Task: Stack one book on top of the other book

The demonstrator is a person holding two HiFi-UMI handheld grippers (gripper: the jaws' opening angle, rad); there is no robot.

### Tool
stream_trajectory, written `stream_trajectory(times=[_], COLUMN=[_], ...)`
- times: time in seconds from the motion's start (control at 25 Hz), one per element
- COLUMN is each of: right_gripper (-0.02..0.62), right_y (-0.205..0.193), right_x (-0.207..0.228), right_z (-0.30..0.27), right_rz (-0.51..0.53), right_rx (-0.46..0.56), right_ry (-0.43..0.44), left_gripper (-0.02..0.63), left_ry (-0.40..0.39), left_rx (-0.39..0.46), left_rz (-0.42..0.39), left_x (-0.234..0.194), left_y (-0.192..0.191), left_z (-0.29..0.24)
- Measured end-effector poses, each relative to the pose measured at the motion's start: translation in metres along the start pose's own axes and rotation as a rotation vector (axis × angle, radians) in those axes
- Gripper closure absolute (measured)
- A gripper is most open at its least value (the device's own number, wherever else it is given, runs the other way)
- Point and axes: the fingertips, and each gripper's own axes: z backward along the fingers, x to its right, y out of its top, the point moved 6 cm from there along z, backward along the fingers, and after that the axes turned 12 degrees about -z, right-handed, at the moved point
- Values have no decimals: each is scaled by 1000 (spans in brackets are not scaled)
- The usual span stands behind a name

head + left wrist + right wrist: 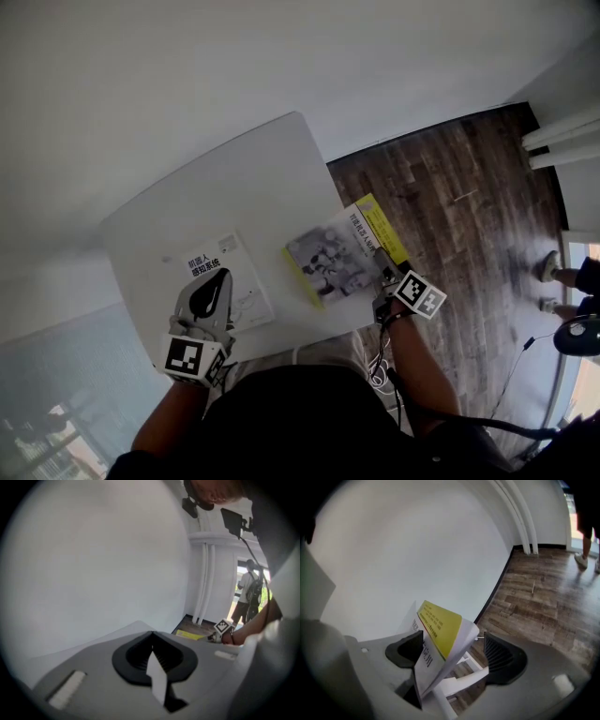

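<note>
A white table (234,187) holds two books, well apart. The white book (248,291) lies flat at the near left, its black title facing up. The left gripper (216,281) rests on that book's near-left part. In the left gripper view its jaws are together, with a thin white edge pinched between the black pads. That edge seems to belong to the white book, though the view does not show the rest of it.

The yellow book (337,258) is at the right, with a grey picture on its cover and a yellow strip along its right side. That strip reaches past the table's right edge, over the dark wood floor (450,216). The right gripper (382,270) is at the book's near-right corner.

In the right gripper view the jaws stand wide apart with the yellow book between them. The book is tilted and fanned a little. It leans against the left pad and is clear of the right pad, so nothing is clamped.

White pipes (562,145) run along the far right wall. A person's feet (548,267) stand on the floor at the right, well apart from the table.
</note>
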Motion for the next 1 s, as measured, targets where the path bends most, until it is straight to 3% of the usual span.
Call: stream_trajectory(times=[0.16,0.6,0.84,1.0], right_gripper=[178,178,196,279], right_y=[-4,-7,-10,-6], right_x=[5,3,-15,-18], right_z=[-5,-17,-31,-25], right_rz=[-128,-213,-129,-111], right_rx=[-19,-36,-99,-74], right_ry=[42,135,162,179], left_gripper=[601,601,601,601], left_ry=[18,47,89,107], left_rx=[-10,-13,-19,-13], left_rz=[-5,85,133,140], left_x=[-6,-10,-14,-16], left_y=[1,2,-1,-5], left_z=[2,5,15,25])
